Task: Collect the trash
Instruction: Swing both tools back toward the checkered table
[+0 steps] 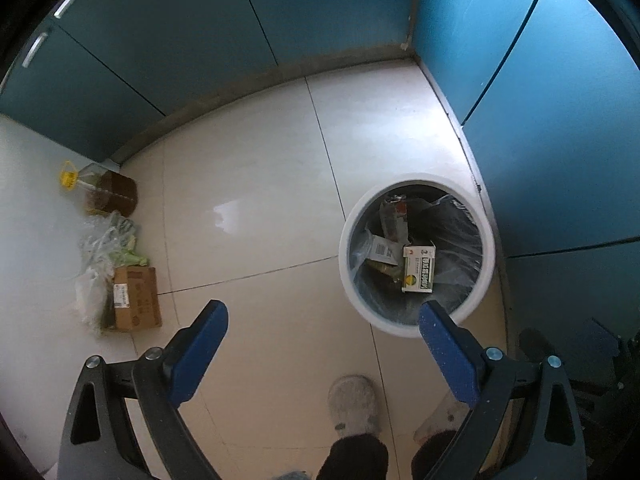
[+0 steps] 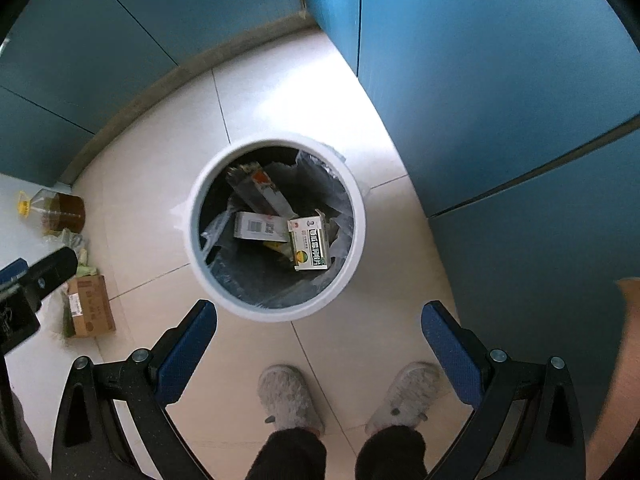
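A round white trash bin (image 1: pixel 346 280) (image 2: pixel 360 232) with a dark liner stands on the tiled floor, seen from straight above. Inside lie a green-and-white box (image 1: pixel 418 270) (image 2: pixel 310 246), a white box with a barcode (image 1: pixel 382 250) (image 2: pixel 258 226) and a long dark carton (image 2: pixel 258 190). My left gripper (image 1: pixel 324 320) hangs high above the floor, left of the bin, open and empty. My right gripper (image 2: pixel 319 318) hovers over the bin's near rim, open with nothing between its blue pads (image 2: pixel 444 344).
Blue cabinet doors (image 1: pixel 560 140) (image 2: pixel 500 100) wall the corner at back and right. By the left wall sit an oil bottle (image 1: pixel 108 194) (image 2: pixel 60 212), plastic bags (image 1: pixel 104 248) and a cardboard box (image 1: pixel 134 298) (image 2: pixel 90 306). A person's grey slippers (image 2: pixel 288 396) stand just before the bin.
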The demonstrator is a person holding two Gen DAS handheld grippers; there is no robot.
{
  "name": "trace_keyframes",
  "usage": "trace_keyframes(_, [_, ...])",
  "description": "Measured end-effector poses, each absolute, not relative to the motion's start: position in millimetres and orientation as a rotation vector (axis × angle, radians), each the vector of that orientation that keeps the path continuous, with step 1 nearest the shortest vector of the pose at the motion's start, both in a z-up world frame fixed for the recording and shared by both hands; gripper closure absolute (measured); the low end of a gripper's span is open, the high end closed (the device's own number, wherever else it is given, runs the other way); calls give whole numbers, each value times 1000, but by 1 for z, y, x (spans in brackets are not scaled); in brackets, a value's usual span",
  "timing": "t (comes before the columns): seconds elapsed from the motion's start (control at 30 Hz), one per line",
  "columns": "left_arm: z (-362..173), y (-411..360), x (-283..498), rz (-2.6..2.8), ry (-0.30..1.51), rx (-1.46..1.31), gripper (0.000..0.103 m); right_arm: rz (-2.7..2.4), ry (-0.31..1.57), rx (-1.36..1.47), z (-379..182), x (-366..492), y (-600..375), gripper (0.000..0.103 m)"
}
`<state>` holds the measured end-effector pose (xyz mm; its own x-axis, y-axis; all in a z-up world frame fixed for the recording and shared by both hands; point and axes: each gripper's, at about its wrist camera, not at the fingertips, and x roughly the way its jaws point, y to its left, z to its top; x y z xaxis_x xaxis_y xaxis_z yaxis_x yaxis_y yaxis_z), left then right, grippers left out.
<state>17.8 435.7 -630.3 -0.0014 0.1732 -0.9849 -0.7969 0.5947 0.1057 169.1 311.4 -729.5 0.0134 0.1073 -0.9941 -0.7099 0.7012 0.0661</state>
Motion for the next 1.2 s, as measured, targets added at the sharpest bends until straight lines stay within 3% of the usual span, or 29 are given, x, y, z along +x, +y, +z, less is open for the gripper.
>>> trace_keyframes(0.63, [-412, 377, -17, 829, 1277, -556, 5, 711, 1316, -459, -456, 147, 257, 0])
trace_keyframes(0.87, [-343, 361, -22, 846, 1244, -528, 5, 759, 1311, -400, -386, 139, 234, 0])
trace_keyframes(1.07, [-275, 331, 9, 833, 1178, -431, 5, 739, 1343, -167, -326, 167, 180, 0])
trace_keyframes(1.2, [-259, 292, 69, 721, 1159, -394, 5, 560, 1297, -21, -294, 218, 101, 0])
